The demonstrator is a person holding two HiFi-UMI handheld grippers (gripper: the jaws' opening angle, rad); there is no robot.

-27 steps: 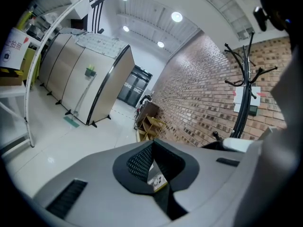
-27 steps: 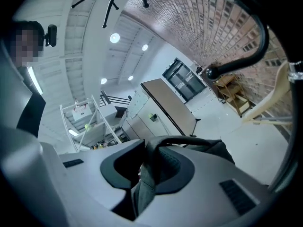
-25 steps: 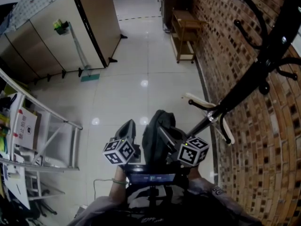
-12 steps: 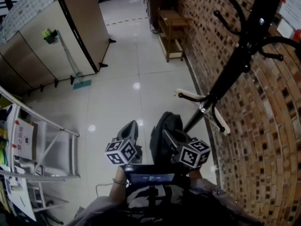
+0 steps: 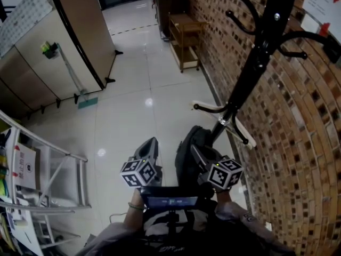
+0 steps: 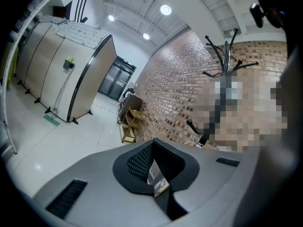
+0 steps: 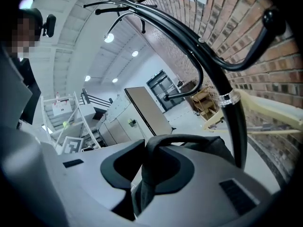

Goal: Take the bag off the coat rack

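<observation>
- Glossy pale tiled floor (image 5: 138, 105) underfoot; brick wall (image 5: 298, 143) along the right, tall partition panels (image 5: 80, 31) at left, a wooden stand (image 5: 184, 33) further down the wall.
- Black coat rack (image 5: 254, 63) upright just beside the wall, curved hooks branching from its pole; no strap seen over any hook in view.
- Dark bag (image 5: 187, 145) hanging low, just beside the lower part of the pole, in front of the person and above the floor.
- Right gripper (image 5: 201, 154): jaws clenched on the bag's strap (image 7: 150, 171), looped up through them with the bag body behind.
- Left gripper (image 5: 149, 147): jaws closed together, just left of the bag and apart from it; a small pale scrap visible in the notch, nature not determinable.
- Step judged: bag lifted free of the hooks, removal nearly complete.
- Next move judged: drawing the bag away from the pole without snagging the lower hooks, grip kept firm on the strap.
</observation>
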